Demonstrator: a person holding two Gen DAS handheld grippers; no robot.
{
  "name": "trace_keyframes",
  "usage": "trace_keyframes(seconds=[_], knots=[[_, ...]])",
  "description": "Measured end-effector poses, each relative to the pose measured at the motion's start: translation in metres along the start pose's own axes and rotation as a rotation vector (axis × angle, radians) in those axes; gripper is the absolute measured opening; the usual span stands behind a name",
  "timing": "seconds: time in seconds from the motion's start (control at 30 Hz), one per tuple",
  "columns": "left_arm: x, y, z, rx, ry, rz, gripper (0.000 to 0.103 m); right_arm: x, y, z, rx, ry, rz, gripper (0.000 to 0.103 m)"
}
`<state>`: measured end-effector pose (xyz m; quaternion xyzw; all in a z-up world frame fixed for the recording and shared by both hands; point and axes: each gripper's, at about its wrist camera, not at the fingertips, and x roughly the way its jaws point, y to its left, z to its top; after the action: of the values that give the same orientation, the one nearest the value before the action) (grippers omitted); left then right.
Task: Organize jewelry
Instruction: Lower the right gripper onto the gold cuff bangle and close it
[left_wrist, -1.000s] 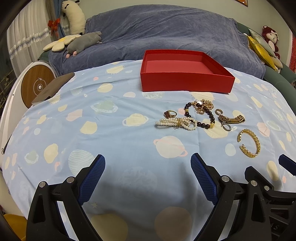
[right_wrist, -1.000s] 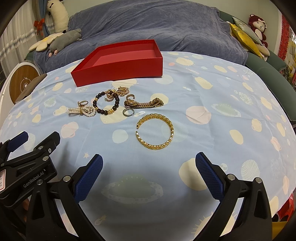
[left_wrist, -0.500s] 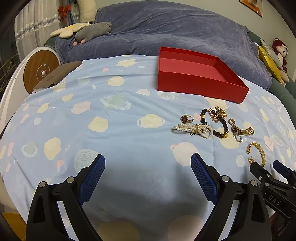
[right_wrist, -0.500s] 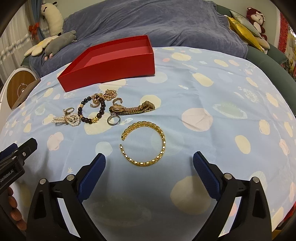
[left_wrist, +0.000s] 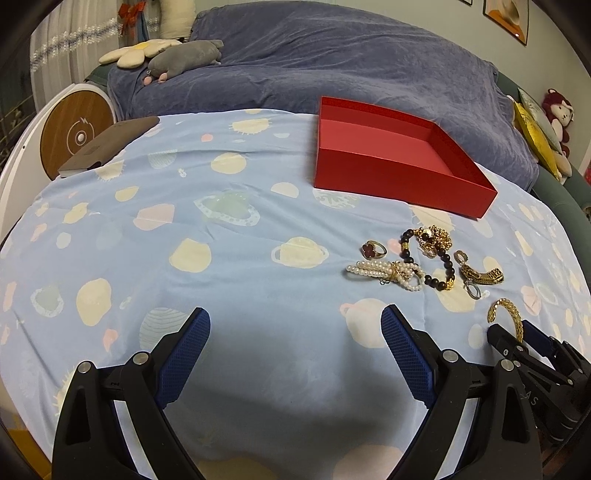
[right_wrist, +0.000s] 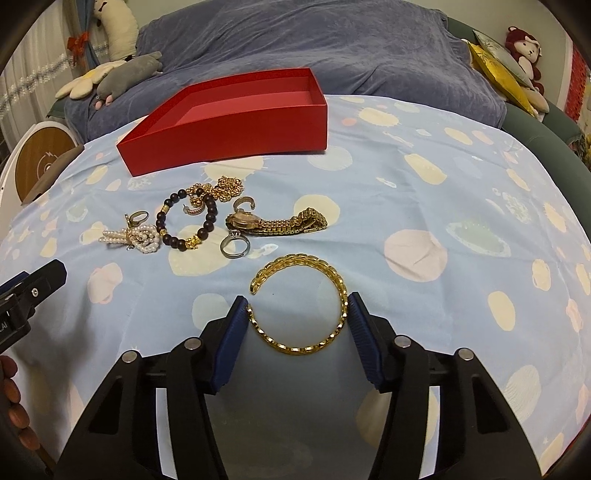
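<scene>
My right gripper clamps the gold bangle on both sides — red box at 11 o'clock; my left gripper gapes wide, holding nothing.

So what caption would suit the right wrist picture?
Right gripper closes around a gold cuff bracelet on the planet-print cloth.

Soft, even indoor light, no glare. A broad dim shadow lies on the sheet below each camera. Focus is sharp mid-frame; fisheye bends the edges, and the corners go black.
</scene>
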<state>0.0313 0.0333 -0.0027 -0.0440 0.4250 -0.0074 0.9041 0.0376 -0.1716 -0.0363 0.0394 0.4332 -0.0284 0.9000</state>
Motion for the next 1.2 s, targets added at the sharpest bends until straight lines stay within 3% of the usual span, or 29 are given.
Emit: trace_keyframes(seconds=[0.3, 0.43, 0.6, 0.7, 0.8, 0.87, 0.93, 1.07, 1.13, 1.2], knots=[[0.02, -0.026, 0.018, 0.04, -0.011, -0.061, 0.091, -0.007, -0.007, 0.0, 0.054, 0.001, 0.025, 0.053], [0.029, -0.033, 0.029, 0.003, -0.003, -0.099, 0.091, -0.008, -0.009, -0.001, 0.064, 0.004, 0.03, 0.053], [0.045, -0.046, 0.038, 0.012, -0.003, -0.058, 0.089, -0.007, -0.01, -0.002, 0.071, 0.011, 0.034, 0.053], [0.059, -0.048, 0.034, 0.046, 0.034, -0.021, 0.075, -0.008, -0.009, -0.001, 0.071, 0.014, 0.038, 0.053], [0.057, -0.044, 0.028, 0.047, 0.025, -0.036, 0.074, -0.007, -0.008, -0.001, 0.064, 0.015, 0.041, 0.053], [0.054, -0.044, 0.026, 0.064, 0.027, -0.072, 0.057, -0.008, -0.007, -0.001, 0.064, 0.016, 0.044, 0.053], [0.049, -0.042, 0.022, 0.071, 0.03, -0.11, 0.049, -0.009, -0.007, -0.002, 0.064, 0.017, 0.049, 0.053], [0.045, -0.04, 0.016, 0.086, 0.02, -0.128, 0.045, -0.014, -0.004, -0.003, 0.057, 0.015, 0.06, 0.053], [0.046, -0.037, 0.014, 0.084, 0.04, -0.148, 0.019, -0.017, -0.003, -0.004, 0.054, 0.011, 0.063, 0.053], [0.044, -0.034, 0.014, 0.078, 0.043, -0.156, 0.019, -0.019, -0.002, -0.004, 0.054, 0.007, 0.067, 0.053]])
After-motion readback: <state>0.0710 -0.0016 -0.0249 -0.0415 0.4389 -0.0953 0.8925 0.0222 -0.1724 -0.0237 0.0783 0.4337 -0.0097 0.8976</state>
